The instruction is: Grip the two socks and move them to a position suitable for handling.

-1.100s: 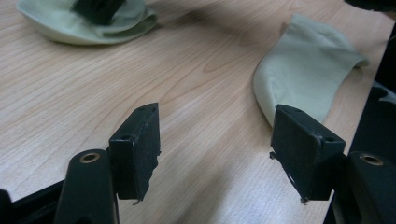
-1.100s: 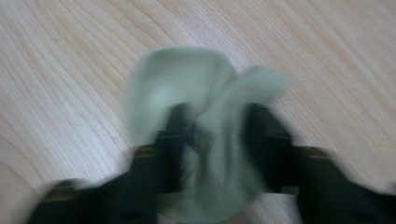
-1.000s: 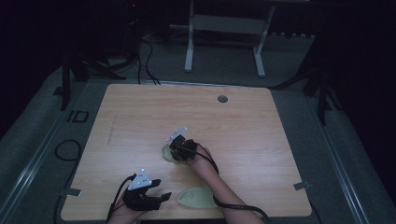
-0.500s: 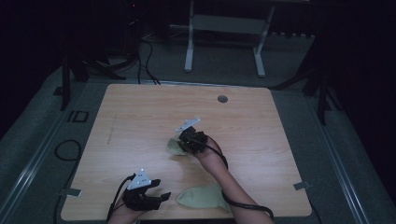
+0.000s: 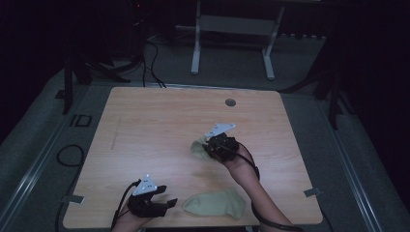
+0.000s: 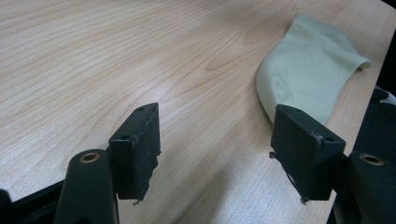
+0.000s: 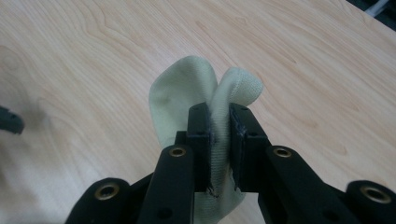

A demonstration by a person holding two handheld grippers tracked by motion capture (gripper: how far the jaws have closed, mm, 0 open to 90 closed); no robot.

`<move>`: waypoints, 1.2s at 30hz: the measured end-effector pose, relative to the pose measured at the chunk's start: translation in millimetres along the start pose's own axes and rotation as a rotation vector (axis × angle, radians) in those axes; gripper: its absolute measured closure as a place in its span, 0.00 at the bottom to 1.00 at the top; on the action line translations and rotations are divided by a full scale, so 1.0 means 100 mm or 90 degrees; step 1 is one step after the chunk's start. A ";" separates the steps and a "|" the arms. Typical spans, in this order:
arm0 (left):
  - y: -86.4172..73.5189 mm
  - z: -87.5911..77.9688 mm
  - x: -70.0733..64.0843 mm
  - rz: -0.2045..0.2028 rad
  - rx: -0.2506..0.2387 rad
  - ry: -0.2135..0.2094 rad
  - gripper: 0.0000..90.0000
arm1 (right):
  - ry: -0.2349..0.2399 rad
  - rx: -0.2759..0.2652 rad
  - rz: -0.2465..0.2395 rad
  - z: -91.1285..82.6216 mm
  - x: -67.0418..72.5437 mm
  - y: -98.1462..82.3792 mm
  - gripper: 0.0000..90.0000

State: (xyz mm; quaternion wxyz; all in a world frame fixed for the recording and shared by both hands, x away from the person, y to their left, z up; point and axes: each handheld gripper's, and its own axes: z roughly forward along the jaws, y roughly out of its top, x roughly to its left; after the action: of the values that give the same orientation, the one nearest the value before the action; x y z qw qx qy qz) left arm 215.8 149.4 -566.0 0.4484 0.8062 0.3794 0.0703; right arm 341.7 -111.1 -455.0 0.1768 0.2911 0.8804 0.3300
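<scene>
The right gripper (image 7: pixel 219 140) pinched a bunched fold of a pale green knitted sock (image 7: pixel 187 93), its jaws pressed together on the fabric, with the sock apparently lifted partly off the light wooden tabletop (image 5: pixel 159 121) near its middle. In the high view this held sock (image 5: pixel 197 149) lay just left of the right gripper (image 5: pixel 212 147). A second pale green sock (image 5: pixel 215 204) lay flat at the near edge of the tabletop, just beside the left gripper (image 5: pixel 169 203), whose jaws stood spread and empty near the near-left corner; in the left gripper view that flat sock (image 6: pixel 308 70) lay ahead of the right-hand jaw. The step in hand appeared to be carrying the held sock towards its mate. The next move probably called for lowering it onto or alongside the flat sock, aligned lengthwise, without dragging either.
</scene>
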 end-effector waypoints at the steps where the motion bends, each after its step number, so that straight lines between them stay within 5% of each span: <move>1: 0.00 0.00 0.00 0.000 -0.001 0.001 0.37 | -0.003 0.001 0.002 -0.03 0.00 -0.03 0.88; 9: 0.01 0.02 -0.01 0.001 0.001 0.000 0.37 | -0.002 0.012 0.015 -0.06 0.09 -0.32 0.88; 25: 0.01 0.02 -0.02 0.000 0.001 -0.002 0.37 | 0.002 0.083 0.045 0.48 0.09 -0.74 0.88; 29: 0.02 0.04 -0.03 0.001 0.004 -0.003 0.37 | -0.004 0.077 0.054 0.52 0.10 -0.78 0.86; 36: 0.21 0.05 -0.08 0.003 -0.003 -0.007 0.37 | 0.027 0.068 0.057 0.34 0.08 -0.71 0.63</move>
State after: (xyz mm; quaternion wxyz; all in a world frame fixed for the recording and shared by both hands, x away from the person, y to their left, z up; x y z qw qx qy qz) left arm 224.3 134.3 -550.6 0.4523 0.8063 0.3751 0.0677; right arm 324.7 -133.1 -528.8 0.1279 0.3321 0.8864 0.2961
